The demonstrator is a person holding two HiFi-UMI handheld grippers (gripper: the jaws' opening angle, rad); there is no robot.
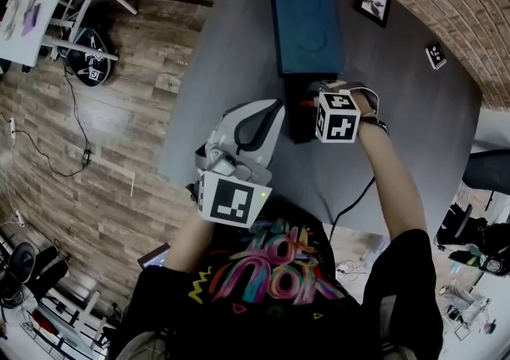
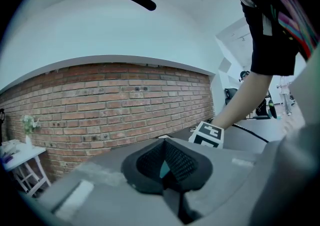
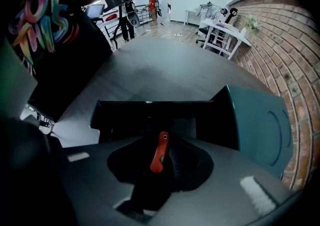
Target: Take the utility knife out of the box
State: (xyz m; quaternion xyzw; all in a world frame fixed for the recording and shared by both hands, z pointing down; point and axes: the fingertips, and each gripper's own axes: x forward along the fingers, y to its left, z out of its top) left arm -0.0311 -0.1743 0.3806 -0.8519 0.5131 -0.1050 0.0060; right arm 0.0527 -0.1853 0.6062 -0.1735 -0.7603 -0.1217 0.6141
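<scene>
On the grey tabletop (image 1: 414, 135) the box (image 3: 115, 104) lies open, its teal lid swung back. The left tongs (image 2: 165, 167) sit together and empty, off to the side. The right tongs (image 3: 165, 167) are clamped on the red utility knife (image 3: 159, 152) over the tray. Lifting it clear appears to remain.

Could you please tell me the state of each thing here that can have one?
Box: open, lid swung back.
Knife: inside the box, between the right claw's pads.
Right claw: shut on the knife, pointing down into the box.
Left claw: shut, empty, away from the box.
</scene>
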